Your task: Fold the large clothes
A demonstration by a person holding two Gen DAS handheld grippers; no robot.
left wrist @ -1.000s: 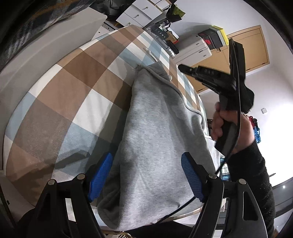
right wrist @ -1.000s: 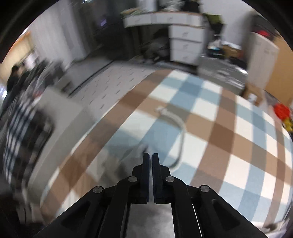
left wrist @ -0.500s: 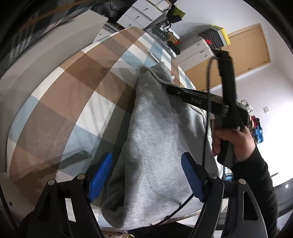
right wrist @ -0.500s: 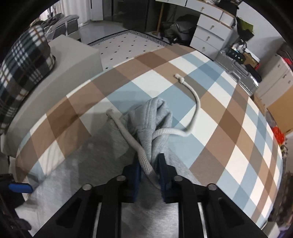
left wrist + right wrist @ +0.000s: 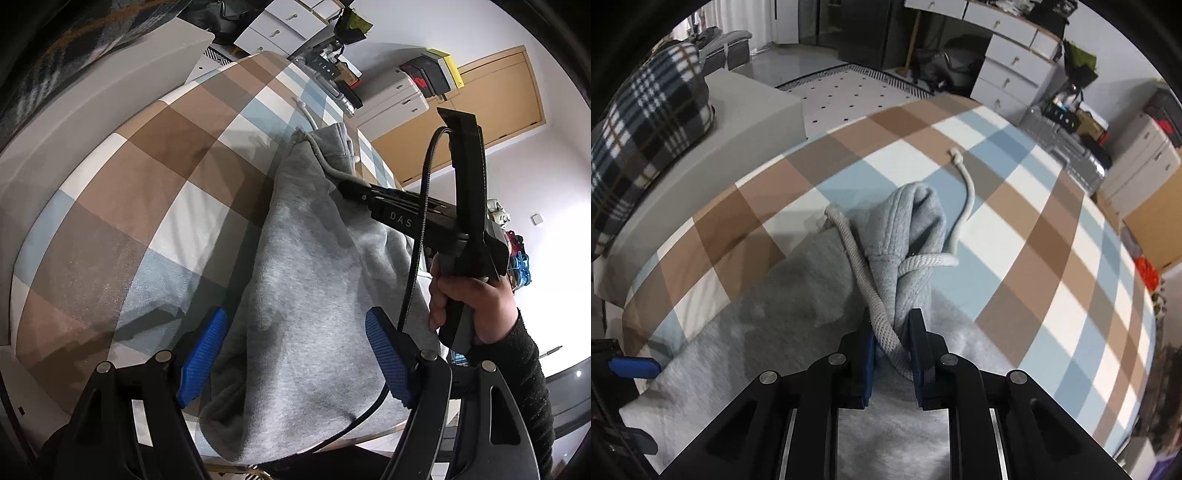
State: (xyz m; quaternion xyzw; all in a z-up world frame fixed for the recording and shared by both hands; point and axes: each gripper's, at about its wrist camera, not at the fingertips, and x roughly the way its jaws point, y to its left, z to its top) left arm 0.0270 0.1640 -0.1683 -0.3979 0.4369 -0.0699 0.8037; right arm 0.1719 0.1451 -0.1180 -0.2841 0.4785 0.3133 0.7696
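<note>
Fingers [image 5: 201, 356] of the left gripper [image 5: 295, 354] are standing wide apart w/ nothing pinched between them, hovering over the near end of the grey sweatpants [image 5: 314, 280], by the near edge of the bed [image 5: 122, 192]. Blue pads are sitting either side of the fabric w/o pressing it. Sweatpants are lying lengthwise on the brown, white & blue check cover, folded in a long strip, running from the near edge toward the far side; waistband end is bunching up at the far end. Moving right, the right gripper [image 5: 892, 345] is closing narrow on the waistband bunch, fingers [image 5: 918, 343] pinching grey fabric plus the drawstring [image 5: 864, 280] between the pads. One cord end is trailing across the check cover beyond the waistband, knot lying on a white square. In the left wrist view, a person's hand [image 5: 469, 306] in a dark sleeve is gripping the right gripper's handle, to the right of the sweatpants, black cable looping down from it. Plaid pillow [image 5: 646, 136] is resting on a grey block past the bed's left edge.
</note>
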